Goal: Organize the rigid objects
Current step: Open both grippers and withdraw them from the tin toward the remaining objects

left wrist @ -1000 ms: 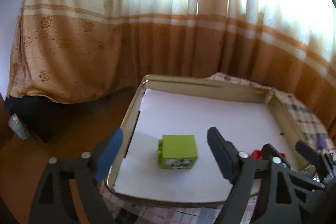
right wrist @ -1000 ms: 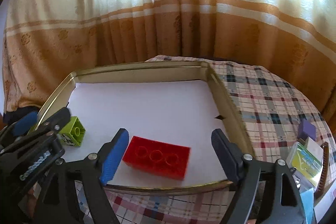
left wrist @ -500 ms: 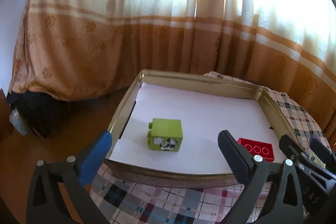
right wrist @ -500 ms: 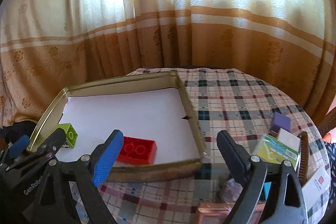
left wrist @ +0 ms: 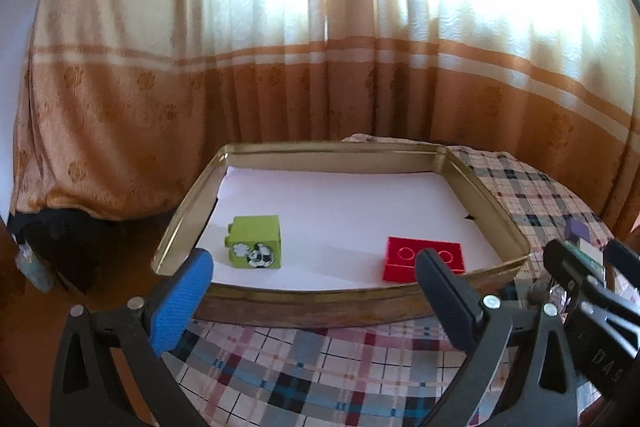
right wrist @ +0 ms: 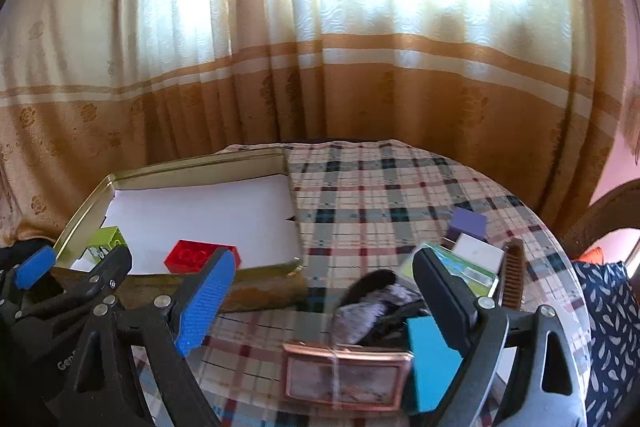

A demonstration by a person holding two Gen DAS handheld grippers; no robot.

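A gold metal tray (left wrist: 352,301) lined with white paper sits on the plaid table. In it lie a green block (left wrist: 255,242) with a printed face and a red brick (left wrist: 423,259). My left gripper (left wrist: 312,291) is open and empty, back from the tray's near rim. My right gripper (right wrist: 324,291) is open and empty, to the right of the tray (right wrist: 260,287), over loose items: a copper-framed box (right wrist: 346,379), a teal block (right wrist: 430,363), a grey fuzzy thing (right wrist: 372,303). The red brick (right wrist: 198,255) and green block (right wrist: 107,239) also show in the right wrist view.
A purple block (right wrist: 467,222), a white box (right wrist: 478,251), a green-printed box (right wrist: 464,269) and a brown comb (right wrist: 513,273) lie at the right of the table. Orange-banded curtains (left wrist: 320,87) hang behind. The table edge drops to the floor at the left.
Both grippers have drawn back from the tray and are open; the green block and red brick stay in it. The right gripper has swung right toward the loose items.
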